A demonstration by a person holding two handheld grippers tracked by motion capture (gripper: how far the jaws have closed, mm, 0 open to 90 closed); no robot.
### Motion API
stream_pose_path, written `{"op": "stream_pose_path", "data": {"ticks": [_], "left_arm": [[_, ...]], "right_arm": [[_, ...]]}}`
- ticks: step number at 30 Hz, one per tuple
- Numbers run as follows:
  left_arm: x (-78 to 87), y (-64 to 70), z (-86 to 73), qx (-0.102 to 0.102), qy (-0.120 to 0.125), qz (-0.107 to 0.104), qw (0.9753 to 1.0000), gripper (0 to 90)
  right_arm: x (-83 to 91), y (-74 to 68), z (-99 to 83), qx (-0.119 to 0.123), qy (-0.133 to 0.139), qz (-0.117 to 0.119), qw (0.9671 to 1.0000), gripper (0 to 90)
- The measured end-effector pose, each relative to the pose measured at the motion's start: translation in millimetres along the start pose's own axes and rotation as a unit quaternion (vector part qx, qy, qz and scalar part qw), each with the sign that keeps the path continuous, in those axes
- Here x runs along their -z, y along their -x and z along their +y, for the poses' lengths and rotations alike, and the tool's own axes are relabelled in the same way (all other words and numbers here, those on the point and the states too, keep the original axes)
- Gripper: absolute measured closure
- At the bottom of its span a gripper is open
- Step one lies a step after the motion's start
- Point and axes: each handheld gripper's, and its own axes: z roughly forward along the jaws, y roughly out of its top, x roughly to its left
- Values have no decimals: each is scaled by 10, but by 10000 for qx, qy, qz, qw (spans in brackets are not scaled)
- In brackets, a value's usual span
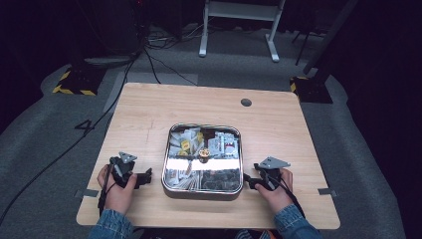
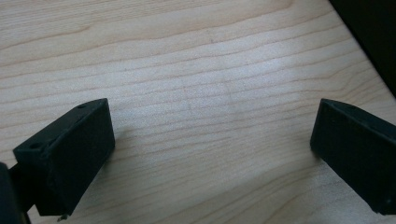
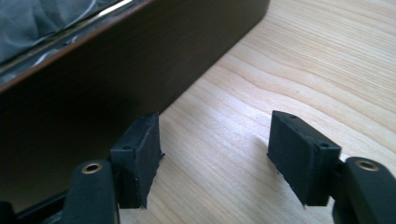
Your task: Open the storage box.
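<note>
Square metal tin (image 1: 202,191) at table (image 1: 149,109) centre, packed with sachets | left gripper (image 1: 148,178) at 9 o'clock, jaws spread, empty | right gripper (image 1: 247,182) at 3 o'clock, jaws spread, just beside tin wall.

Square metal tin (image 1: 171,186), lid off, flat at centre of wooden table (image 1: 278,124), split into compartments: pale packets (image 1: 185,142) at back, dark pieces (image 1: 222,177) front right.
</note>
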Motion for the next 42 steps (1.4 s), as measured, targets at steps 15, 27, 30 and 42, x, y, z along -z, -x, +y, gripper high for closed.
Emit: {"op": "stream_pose_path", "data": {"ticks": [15, 27, 30, 42], "left_arm": [[-15, -77, 21, -416, -10, -347, 9985, 0], [-32, -61, 41, -403, -15, -338, 9986, 0], [-33, -59, 41, -400, -7, -335, 9986, 1], [-46, -56, 56, -421, -8, -360, 9985, 0]], "right_arm": [[255, 68, 146, -95, 114, -57, 9999, 423], [302, -95, 602, 54, 462, 281, 9985, 440], [302, -143, 719, 177, 499, 341, 9980, 440], [68, -553, 1220, 883, 352, 869, 9917, 414]]}}
